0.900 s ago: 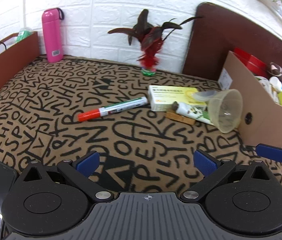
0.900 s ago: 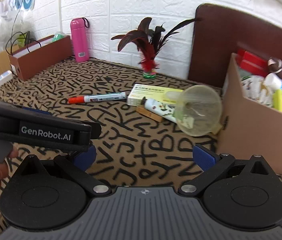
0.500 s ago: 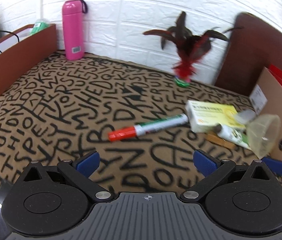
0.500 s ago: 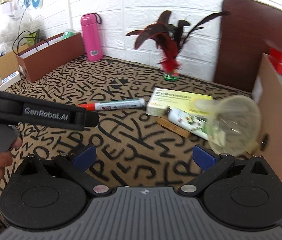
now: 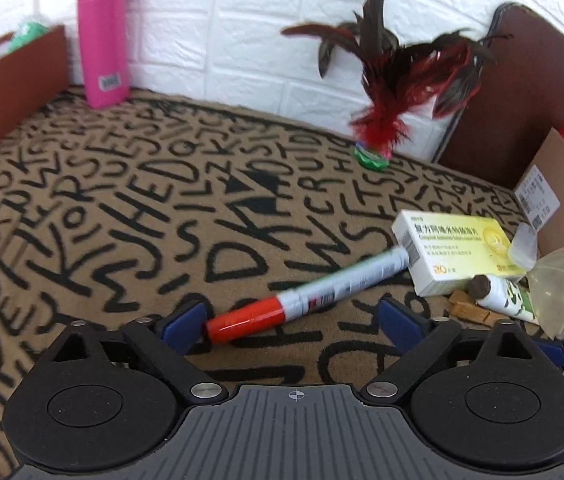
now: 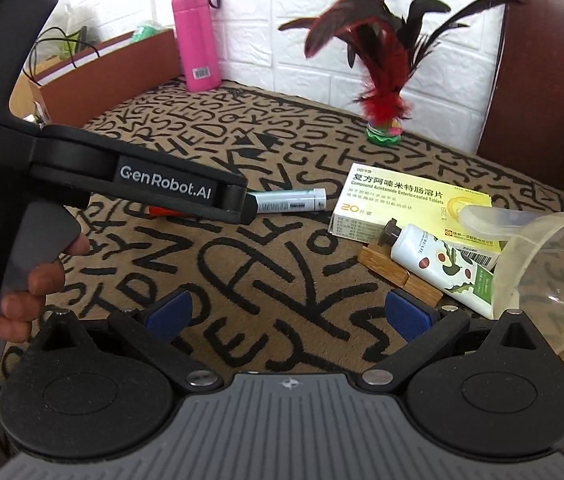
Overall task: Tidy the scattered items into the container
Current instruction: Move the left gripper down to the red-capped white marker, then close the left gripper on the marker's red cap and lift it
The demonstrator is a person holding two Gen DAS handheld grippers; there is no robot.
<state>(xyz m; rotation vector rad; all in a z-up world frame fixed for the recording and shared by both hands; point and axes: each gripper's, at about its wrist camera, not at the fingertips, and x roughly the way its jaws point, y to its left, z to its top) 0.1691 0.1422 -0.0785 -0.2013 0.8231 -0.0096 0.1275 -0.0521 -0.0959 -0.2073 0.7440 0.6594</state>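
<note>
A marker (image 5: 310, 292) with a red cap lies on the lettered cloth, its cap end just between my left gripper's (image 5: 292, 322) open fingertips. It shows partly hidden in the right wrist view (image 6: 290, 200). Beside it lie a yellow medicine box (image 5: 458, 256) (image 6: 410, 208), a white tube (image 5: 506, 296) (image 6: 438, 268) on a wooden clip (image 6: 398, 272), and a clear plastic funnel (image 6: 546, 264). The cardboard container (image 5: 562, 200) stands at the right. My right gripper (image 6: 288, 314) is open and empty, short of the tube.
A red feather shuttlecock (image 5: 382, 120) stands by the white brick wall. A pink bottle (image 5: 104, 36) and a brown box (image 5: 10, 84) are at the back left. A dark brown board (image 6: 550, 60) leans behind the container. The left gripper's body (image 6: 122, 176) blocks the right view's left side.
My left gripper has moved forward and down to the marker, whose red cap now lies between its fingertips. My right gripper has moved closer to the tube and funnel.
</note>
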